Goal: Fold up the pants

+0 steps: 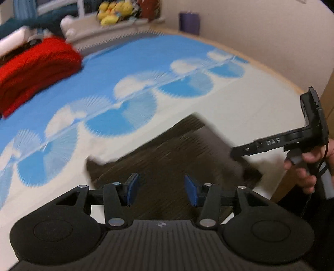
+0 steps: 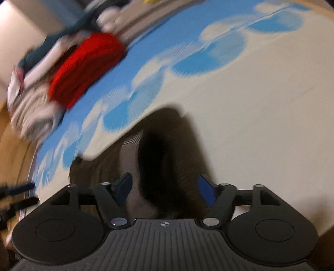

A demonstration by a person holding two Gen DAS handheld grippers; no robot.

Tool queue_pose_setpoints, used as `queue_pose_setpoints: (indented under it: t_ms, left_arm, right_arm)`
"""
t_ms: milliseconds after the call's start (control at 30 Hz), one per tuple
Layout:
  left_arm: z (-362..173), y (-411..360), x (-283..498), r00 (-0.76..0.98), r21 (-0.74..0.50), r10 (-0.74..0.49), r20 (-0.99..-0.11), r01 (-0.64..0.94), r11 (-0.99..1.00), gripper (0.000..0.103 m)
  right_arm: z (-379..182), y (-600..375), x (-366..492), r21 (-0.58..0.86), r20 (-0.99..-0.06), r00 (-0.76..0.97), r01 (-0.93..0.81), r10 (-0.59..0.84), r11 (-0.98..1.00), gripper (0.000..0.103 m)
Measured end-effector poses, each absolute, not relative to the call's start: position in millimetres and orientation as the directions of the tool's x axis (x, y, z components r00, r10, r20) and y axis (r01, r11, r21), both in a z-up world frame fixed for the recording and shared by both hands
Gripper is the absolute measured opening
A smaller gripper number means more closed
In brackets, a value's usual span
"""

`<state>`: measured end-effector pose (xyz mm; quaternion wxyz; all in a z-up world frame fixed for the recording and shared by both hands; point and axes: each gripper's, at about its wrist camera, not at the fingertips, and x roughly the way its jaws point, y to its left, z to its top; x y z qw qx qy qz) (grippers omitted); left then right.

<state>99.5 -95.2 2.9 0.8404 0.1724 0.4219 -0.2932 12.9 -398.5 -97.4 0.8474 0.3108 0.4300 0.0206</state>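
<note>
Dark brown folded pants (image 1: 167, 158) lie on the cream part of a blue-and-white patterned bed cover (image 1: 125, 68). My left gripper (image 1: 160, 188) is open, its blue pads apart just above the near edge of the pants, holding nothing. The right gripper (image 1: 235, 153) shows in the left wrist view, its fingers at the right edge of the pants, held by a hand. In the right wrist view my right gripper (image 2: 165, 188) is open over the pants (image 2: 162, 150), which bulge up between the pads. Both views are motion-blurred.
A red folded garment (image 1: 35, 70) lies at the far left on the cover, also in the right wrist view (image 2: 83, 68), beside a pile of pale and teal clothes (image 2: 31, 87). Yellow plush toys (image 1: 114, 11) and a purple container (image 1: 189, 23) stand by the far wall.
</note>
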Motion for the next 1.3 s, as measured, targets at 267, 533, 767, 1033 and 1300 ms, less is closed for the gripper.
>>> queue_pose_setpoints:
  t_ms: [267,533,767,1033,1300]
  left_arm:
    - [-26.9,-17.2,131.0,0.506,-0.019,-0.247,-0.826,0.413,0.911,0.035]
    - [-28.0,-13.3,163.0,0.49,-0.103,-0.273,-0.828,0.346,0.933,0.035]
    - [-44.2,-31.6,171.1,0.474,-0.077,-0.248,-0.845,0.352,0.933,0.035]
    - [-65.0,-49.9,194.4,0.456,-0.147,-0.325,-0.828,0.383,0.912,0.023]
    - [-101.8,-48.2,222.1,0.396,-0.07,-0.174,-0.902,0.262,0.962,0.016]
  right_arm:
    - [-109.3,-358.1,38.9,0.435,-0.779,0.579,0.223,0.241,0.872,0.035]
    - [-34.5,-363.4,2.8,0.27,-0.599,0.796,0.101,0.085,0.958,0.009]
    - [-75.4,-369.1,2.9,0.21,-0.763,0.646,0.217,0.021,0.953,0.004]
    - [-63.7,-335.8,9.1,0.236,-0.655,0.731,-0.044,0.193,0.971,0.015]
    - [-87.0,-327.4,27.6,0.219,-0.762,0.618,-0.035,0.194,0.975,0.014]
